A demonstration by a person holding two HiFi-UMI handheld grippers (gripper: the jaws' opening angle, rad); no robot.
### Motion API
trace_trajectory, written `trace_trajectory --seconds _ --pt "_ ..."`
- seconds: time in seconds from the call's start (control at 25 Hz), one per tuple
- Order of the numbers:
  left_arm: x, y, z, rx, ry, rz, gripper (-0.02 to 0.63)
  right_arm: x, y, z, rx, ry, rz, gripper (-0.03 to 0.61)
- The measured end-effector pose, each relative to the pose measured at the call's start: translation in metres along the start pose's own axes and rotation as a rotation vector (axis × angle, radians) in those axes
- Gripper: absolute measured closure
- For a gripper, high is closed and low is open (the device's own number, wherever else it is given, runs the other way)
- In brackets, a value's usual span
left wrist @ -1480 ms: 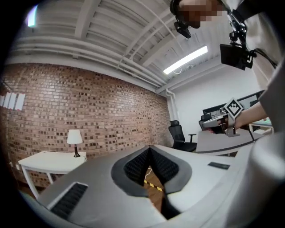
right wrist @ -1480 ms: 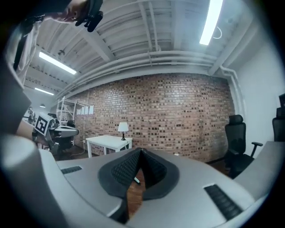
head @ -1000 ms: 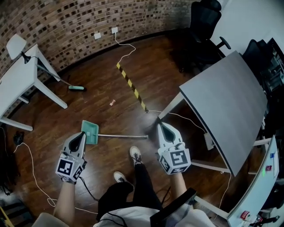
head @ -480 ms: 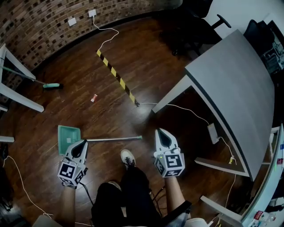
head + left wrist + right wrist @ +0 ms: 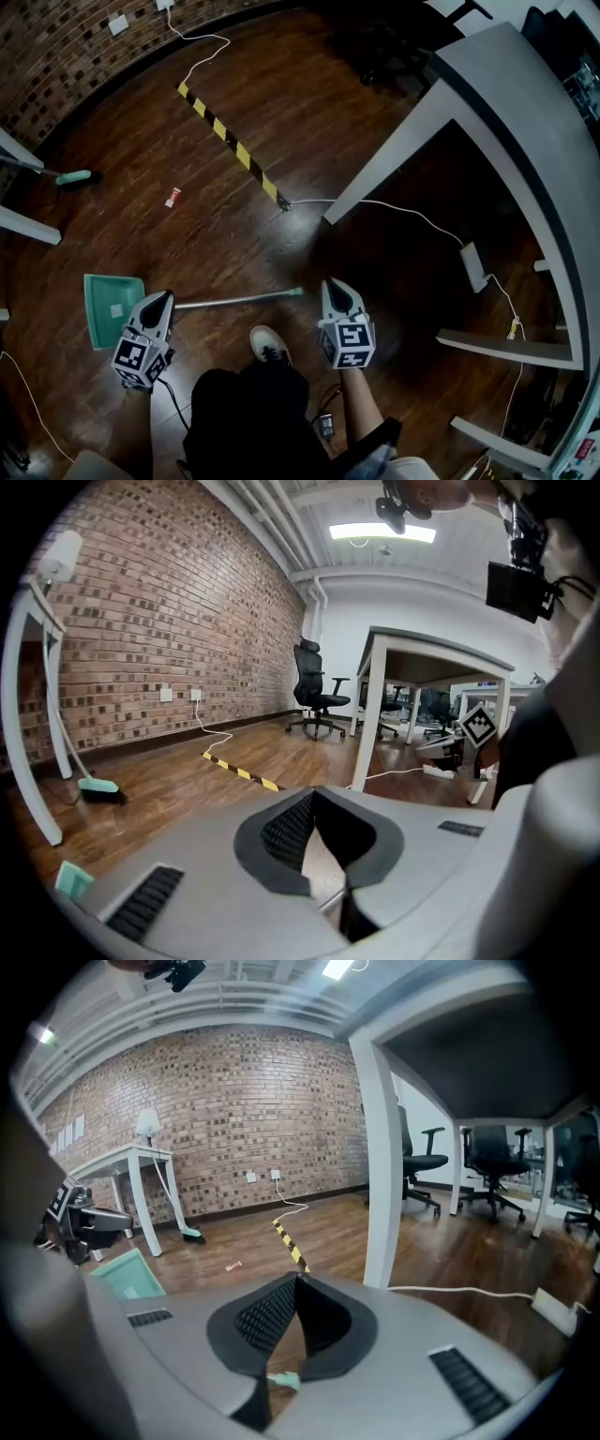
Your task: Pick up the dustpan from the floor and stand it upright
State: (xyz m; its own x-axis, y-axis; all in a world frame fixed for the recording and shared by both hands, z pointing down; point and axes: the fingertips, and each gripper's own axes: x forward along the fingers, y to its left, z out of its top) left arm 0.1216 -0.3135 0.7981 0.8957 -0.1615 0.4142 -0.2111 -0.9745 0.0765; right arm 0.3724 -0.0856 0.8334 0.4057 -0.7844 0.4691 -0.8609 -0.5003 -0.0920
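Dustpan (image 5: 111, 309) flat on floor (image 5: 281, 122) | left tool (image 5: 160, 296) clenched, empty | right tool (image 5: 334, 284) clenched, empty

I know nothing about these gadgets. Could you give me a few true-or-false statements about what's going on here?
1. The dustpan lies flat on the floor. True.
2. The right gripper is gripping the dustpan's handle. False: its jaws are together on nothing, and the handle lies on the floor.
3. A yellow-and-black strip runs across the floor. True.
4. The dustpan is red. False: it is green.
5. A grey-topped table stands to the person's right. True.
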Motion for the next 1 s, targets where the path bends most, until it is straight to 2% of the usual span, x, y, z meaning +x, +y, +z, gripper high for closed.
trace_trajectory --seconds 0.28,0.4,0.52,0.76,0.88,1.0 --pt "0.032 0.018 -0.083 -0.063 0.060 0.039 0.621 0.042 -0.013 -0.103 -0.043 0.095 0.000 0.577" --pt "0.042 0.024 -0.108 -0.088 0.074 0.051 0.621 0.058 -0.011 -0.143 -0.070 0.144 0.030 0.569" --pt "0.044 0.032 -0.124 -0.110 0.086 0.077 0.621 0.066 -0.012 -0.181 -0.033 0.192 0.053 0.569" --pt "0.033 0.042 -0.140 -0.128 0.106 0.106 0.621 0.076 -0.004 -0.228 -0.027 0.236 0.095 0.566" --pt "0.027 0.044 -0.150 -0.127 0.107 0.108 0.621 0.085 -0.004 -0.242 -0.041 0.260 0.100 0.462" --pt "0.021 0.046 -0.155 -0.130 0.105 0.112 0.621 0.094 -0.005 -0.250 -0.081 0.282 0.098 0.456"
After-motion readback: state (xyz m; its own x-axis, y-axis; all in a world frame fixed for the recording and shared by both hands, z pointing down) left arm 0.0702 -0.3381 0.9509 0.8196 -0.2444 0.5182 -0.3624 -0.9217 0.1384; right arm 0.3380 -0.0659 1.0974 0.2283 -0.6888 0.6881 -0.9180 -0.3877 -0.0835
